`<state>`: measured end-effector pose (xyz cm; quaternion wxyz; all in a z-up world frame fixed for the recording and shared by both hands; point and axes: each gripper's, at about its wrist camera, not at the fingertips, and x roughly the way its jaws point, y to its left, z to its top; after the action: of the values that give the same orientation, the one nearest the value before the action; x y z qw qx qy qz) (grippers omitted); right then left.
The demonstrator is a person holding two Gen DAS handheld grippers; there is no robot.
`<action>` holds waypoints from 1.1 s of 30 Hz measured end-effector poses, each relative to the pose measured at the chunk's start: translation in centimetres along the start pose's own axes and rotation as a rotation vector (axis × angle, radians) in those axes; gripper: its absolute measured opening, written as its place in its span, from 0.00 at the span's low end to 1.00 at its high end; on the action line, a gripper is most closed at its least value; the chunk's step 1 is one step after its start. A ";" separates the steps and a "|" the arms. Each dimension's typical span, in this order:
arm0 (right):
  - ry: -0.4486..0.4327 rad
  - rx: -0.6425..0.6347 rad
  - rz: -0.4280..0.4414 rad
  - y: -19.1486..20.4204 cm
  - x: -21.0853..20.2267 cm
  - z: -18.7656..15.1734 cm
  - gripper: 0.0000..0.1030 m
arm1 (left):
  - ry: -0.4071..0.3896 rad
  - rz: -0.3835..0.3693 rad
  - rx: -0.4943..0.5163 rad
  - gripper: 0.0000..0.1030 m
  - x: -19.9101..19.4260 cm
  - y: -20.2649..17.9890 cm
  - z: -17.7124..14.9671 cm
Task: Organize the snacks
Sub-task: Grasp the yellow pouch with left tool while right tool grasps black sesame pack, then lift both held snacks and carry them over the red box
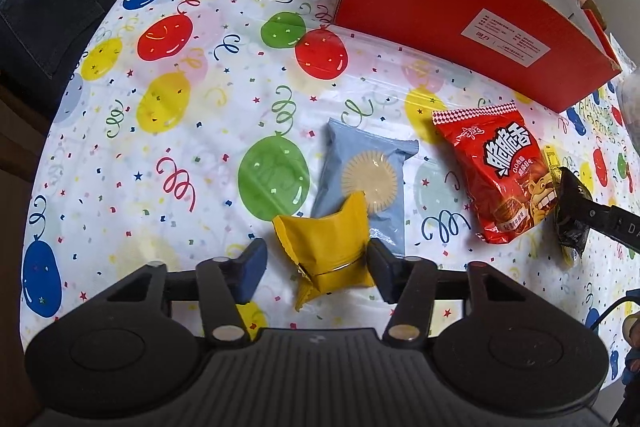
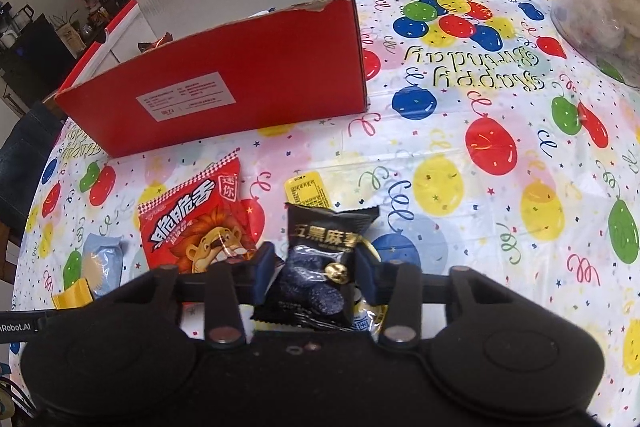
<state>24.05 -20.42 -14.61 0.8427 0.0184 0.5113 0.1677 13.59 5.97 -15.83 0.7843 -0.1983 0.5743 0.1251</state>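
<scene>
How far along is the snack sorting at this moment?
Early to midway. Done: something orange-brown already lies inside the red box. In hand: the right tool pinches the black packet; the left tool straddles the yellow packet, one pad not touching. Left: the red chip bag, the blue biscuit pack and a yellow sachet remain on the tablecloth.

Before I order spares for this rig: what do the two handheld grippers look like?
Both the left gripper and right gripper are black plastic with round-shouldered bodies, silver pivot bolts, and dark blue fingers. White lettering marks the left one's side.
</scene>
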 end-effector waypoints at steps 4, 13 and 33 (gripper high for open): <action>-0.003 0.008 0.010 -0.2 -0.1 -0.1 0.35 | 0.001 -0.007 0.009 0.35 -0.1 0.0 0.0; -0.019 -0.001 0.020 0.0 -1.0 -0.6 0.32 | -0.011 -0.026 0.015 0.33 -0.6 0.3 -0.2; -0.090 0.023 0.098 0.7 -6.6 -1.1 0.31 | -0.104 -0.100 0.012 0.33 -5.1 0.5 -0.4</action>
<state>20.11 -21.90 -9.41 0.8554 0.0605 0.4731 0.2019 11.52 6.40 -11.20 0.8195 -0.2154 0.5229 0.0924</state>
